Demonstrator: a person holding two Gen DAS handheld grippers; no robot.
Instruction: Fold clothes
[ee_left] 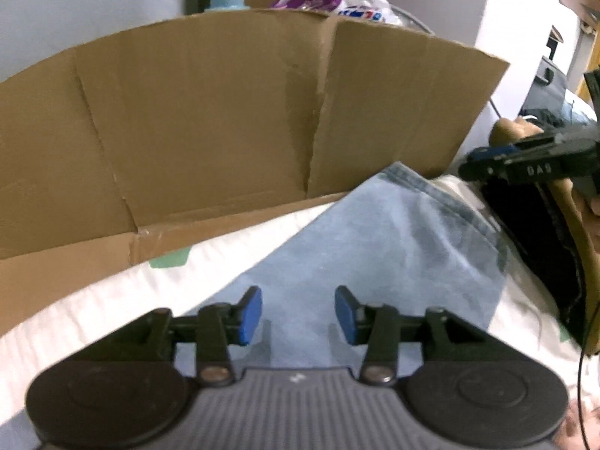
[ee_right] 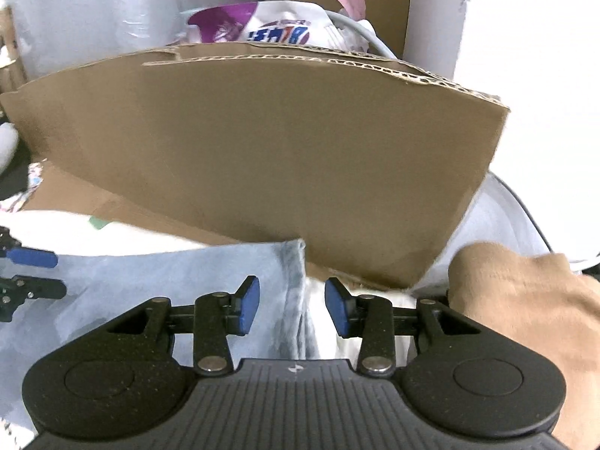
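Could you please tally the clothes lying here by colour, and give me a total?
Light blue jeans: 1
Tan garment: 1
Black garment: 1
Total: 3 clothes in view, all lying in front of the cardboard.
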